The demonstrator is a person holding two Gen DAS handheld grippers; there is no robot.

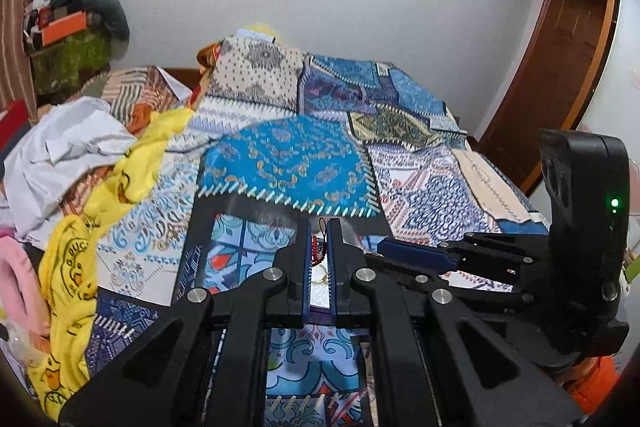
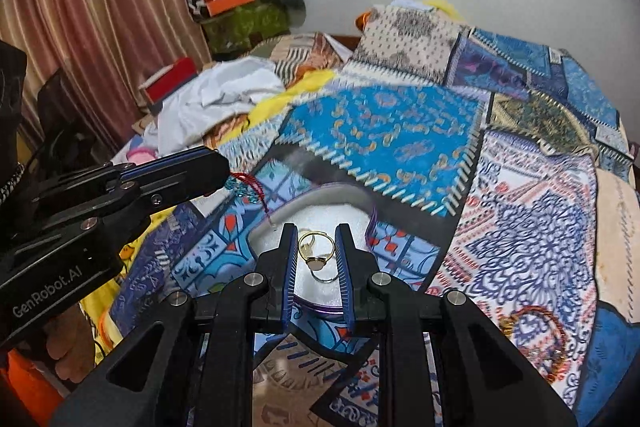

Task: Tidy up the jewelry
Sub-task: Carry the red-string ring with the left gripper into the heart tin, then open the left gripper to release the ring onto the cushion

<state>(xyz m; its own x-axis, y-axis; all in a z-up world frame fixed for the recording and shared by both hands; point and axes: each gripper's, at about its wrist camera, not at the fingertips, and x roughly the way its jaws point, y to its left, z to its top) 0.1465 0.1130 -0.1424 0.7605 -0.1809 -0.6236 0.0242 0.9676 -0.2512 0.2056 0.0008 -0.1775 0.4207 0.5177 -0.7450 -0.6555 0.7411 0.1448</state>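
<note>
My left gripper [image 1: 319,229] is shut on a red thread bracelet [image 1: 317,251] that hangs between its pads. In the right wrist view that gripper [image 2: 224,169] comes in from the left, the red thread with teal beads [image 2: 245,183] dangling from its tip. My right gripper [image 2: 316,233] is shut on a gold ring [image 2: 316,254] with an oval face, held just above a round white-lined dish [image 2: 320,213] with a purple rim on the quilt. Part of the dish is hidden behind the right fingers. In the left wrist view the right gripper [image 1: 386,247] sits close by on the right.
A patchwork quilt [image 2: 400,135] covers the bed. Crumpled white cloth [image 2: 216,95] and yellow cloth [image 1: 132,171] lie to the left, with a red box [image 2: 170,79] beyond. A beaded bracelet [image 2: 532,331] lies on the quilt at the right. Striped curtains hang at the far left.
</note>
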